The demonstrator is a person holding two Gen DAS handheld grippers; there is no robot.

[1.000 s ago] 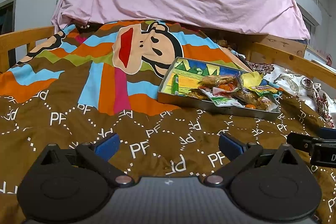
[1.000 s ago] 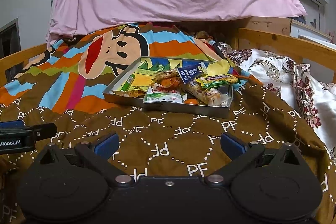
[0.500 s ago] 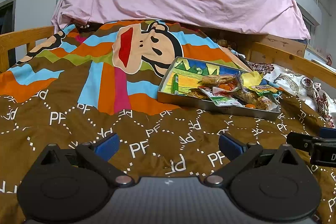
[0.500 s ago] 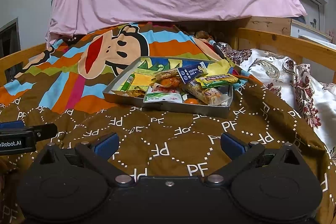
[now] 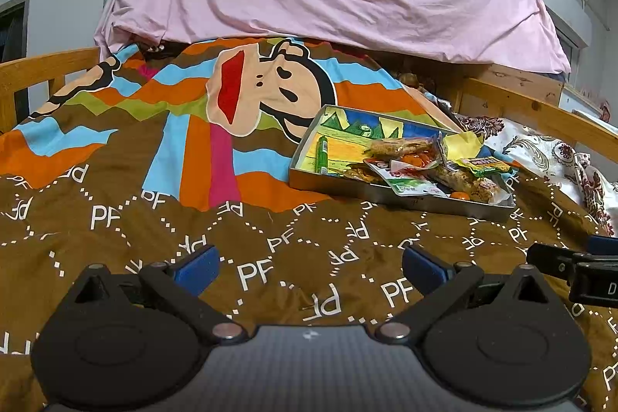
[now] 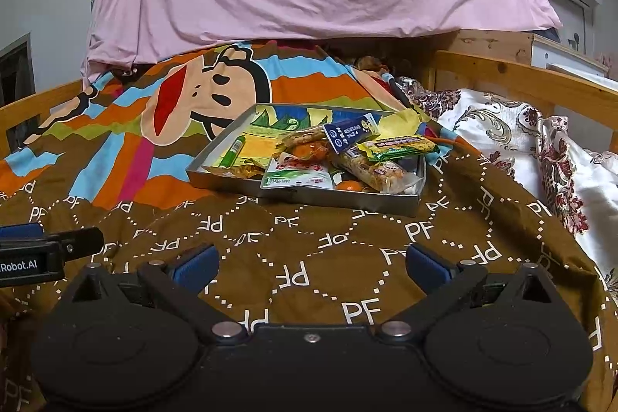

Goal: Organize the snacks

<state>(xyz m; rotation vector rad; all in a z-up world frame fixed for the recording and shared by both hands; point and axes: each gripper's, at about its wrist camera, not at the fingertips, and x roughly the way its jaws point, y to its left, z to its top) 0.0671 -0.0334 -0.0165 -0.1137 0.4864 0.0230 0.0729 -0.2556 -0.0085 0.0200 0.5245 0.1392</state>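
Snacks (image 6: pixel 340 157): heaped in metal tray (image 6: pixel 347 197) on blanket (image 6: pixel 309 257), ahead of both grippers; left gripper (image 5: pixel 307 263), right gripper (image 6: pixel 311 263) wide, empty. Risk: soft bedding tips tray, wrappers slide.

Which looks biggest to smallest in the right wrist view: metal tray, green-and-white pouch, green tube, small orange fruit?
1. Grey metal tray
2. Green-and-white pouch
3. Green tube, which lies farther back, so unsure
4. Small orange fruit, partly hidden

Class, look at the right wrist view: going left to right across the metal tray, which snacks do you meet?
Green tube → white-and-green pouch → dark blue packet → yellow-green wrapped bar, all in the metal tray.
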